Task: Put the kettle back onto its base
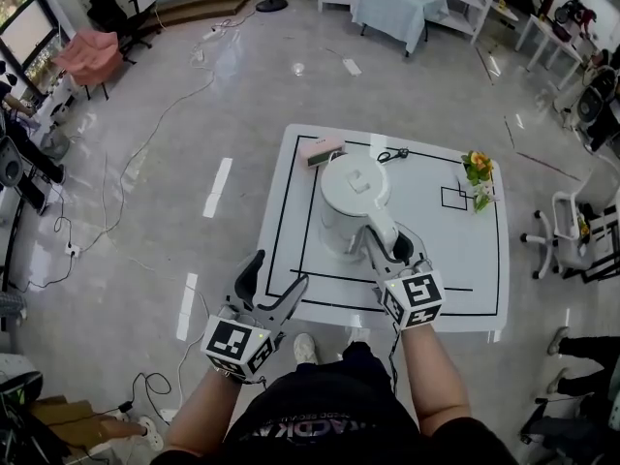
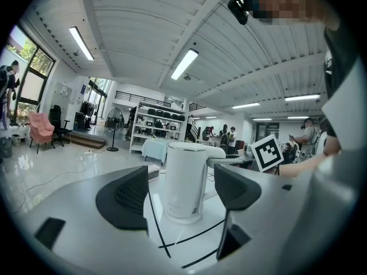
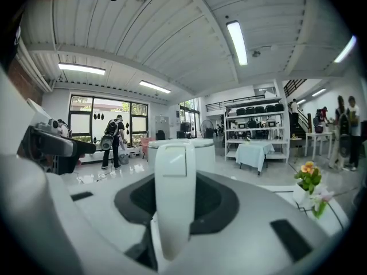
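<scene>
White plastic electric kettle (image 1: 354, 201) is upright near the middle of the white table with black lines (image 1: 484, 260), inside the large black rectangle. We cannot tell whether a base sits under it. A black cable (image 1: 392, 155) lies just behind it.

Right gripper (image 1: 383, 240) comes in from the near side, nearly level, with its jaws clamped on the kettle's white handle (image 3: 175, 193). The handle fills the gap between the dark pads (image 3: 218, 202). The right forearm (image 1: 426, 376) runs straight back to the body.

Left gripper (image 1: 278, 274) hangs over the table's near left edge, tipped slightly down and aimed at the kettle. Its jaws are spread with nothing between them, and its fingers (image 2: 123, 196) are well apart from the kettle body.

Further out, a small pink and white box (image 1: 320, 150) sits at the far edge. A white pot of yellow and orange flowers (image 1: 477, 177) stands at the right.
</scene>
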Demonstrator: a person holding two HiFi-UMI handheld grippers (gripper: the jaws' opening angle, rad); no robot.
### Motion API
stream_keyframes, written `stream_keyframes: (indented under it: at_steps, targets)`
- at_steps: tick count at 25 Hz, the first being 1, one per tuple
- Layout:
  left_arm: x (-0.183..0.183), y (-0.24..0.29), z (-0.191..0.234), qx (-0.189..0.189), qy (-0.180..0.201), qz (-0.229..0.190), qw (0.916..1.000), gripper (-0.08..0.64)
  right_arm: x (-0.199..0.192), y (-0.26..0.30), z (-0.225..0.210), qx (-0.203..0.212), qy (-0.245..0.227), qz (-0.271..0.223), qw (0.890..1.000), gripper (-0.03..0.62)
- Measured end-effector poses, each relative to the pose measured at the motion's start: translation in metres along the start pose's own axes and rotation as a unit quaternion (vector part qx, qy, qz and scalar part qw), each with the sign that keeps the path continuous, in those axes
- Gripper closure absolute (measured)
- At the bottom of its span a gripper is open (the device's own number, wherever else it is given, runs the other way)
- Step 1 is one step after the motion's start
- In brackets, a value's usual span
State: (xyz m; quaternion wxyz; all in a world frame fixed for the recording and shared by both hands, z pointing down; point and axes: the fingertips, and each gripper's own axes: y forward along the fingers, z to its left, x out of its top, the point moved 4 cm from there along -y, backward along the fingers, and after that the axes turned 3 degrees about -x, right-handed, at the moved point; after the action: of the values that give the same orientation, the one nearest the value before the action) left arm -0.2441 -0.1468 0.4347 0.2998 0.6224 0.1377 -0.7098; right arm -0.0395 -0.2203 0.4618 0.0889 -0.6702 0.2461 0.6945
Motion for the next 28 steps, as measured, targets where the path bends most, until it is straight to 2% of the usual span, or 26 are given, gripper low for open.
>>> stream_keyframes:
  at_steps: [14,28]
  targets:
    - [-0.011,0.004,0.002,-0.017,-0.009,0.001,0.9998,0.202,-0.011,-0.014,0.007,0.004,-0.013,-0.013,1.000,0.471]
    - [-0.014,0.007,0.007,-0.014,-0.012,0.002,0.9998,0.202,-0.019,-0.009,0.005,0.003,0.003,-0.024,1.000,0.471]
